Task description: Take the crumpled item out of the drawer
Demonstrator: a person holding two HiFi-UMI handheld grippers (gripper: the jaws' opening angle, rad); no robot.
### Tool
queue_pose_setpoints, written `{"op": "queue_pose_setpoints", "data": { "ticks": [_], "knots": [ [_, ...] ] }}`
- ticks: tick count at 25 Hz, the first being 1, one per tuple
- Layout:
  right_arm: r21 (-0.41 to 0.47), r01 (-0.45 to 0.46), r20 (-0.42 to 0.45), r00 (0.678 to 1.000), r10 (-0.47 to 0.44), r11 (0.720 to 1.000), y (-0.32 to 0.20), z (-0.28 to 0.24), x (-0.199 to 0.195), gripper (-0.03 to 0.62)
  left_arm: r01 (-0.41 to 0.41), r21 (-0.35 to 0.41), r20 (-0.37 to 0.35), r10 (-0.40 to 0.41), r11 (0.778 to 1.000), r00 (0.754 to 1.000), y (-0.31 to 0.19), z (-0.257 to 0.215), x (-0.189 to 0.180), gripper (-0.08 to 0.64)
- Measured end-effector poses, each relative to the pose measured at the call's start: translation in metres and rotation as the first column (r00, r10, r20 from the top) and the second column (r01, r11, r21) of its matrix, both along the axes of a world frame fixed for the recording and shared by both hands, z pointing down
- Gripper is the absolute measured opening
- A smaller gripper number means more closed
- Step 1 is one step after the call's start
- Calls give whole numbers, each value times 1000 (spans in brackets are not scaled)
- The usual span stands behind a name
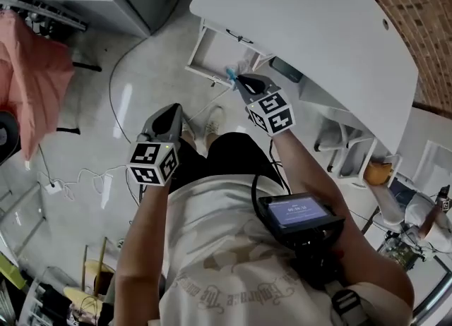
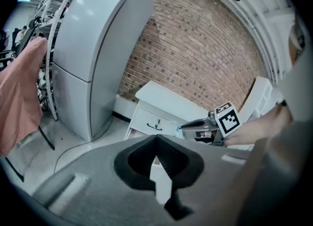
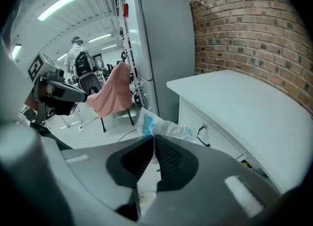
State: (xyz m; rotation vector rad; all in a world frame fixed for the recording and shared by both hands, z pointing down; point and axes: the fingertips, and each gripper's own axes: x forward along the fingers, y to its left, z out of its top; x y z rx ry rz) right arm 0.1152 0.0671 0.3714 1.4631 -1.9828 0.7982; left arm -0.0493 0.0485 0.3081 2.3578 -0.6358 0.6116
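Left gripper [image 2: 155, 139] hangs closest to me, jaws together on nothing. My right gripper [image 3: 154, 139] is ahead of it, pinched nearly closed on the crumpled item [image 3: 164, 128]. The item pokes out past the tips, long axis lying crosswise. From the head view it's just over the near corner of the open drawer [image 1: 212, 53]. Looks clear of the rim, with open floor [image 1: 141, 70] to my left.

White printed T-shirt [image 1: 212, 261], grey left gripper [image 1: 174, 110], right gripper [image 1: 238, 79], black-and-white marker cubes [image 1: 152, 163]
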Motion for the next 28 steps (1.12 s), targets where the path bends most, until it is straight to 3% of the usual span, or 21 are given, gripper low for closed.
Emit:
{"op": "queue_pose_setpoints", "data": {
  "ticks": [8, 19, 28],
  "knots": [
    [60, -12, 18, 1000, 11, 998, 2, -38, 10, 26, -12, 6, 2, 12, 1000, 1000, 5, -18, 4, 3],
    [176, -27, 45, 999, 19, 984, -5, -105, 26, 26, -130, 80, -29, 133, 988, 991, -1, -65, 43, 3],
    [294, -93, 127, 990, 57, 951, -14, -164, 33, 26, -216, 143, -58, 227, 966, 972, -9, -98, 66, 3]
  ]
}}
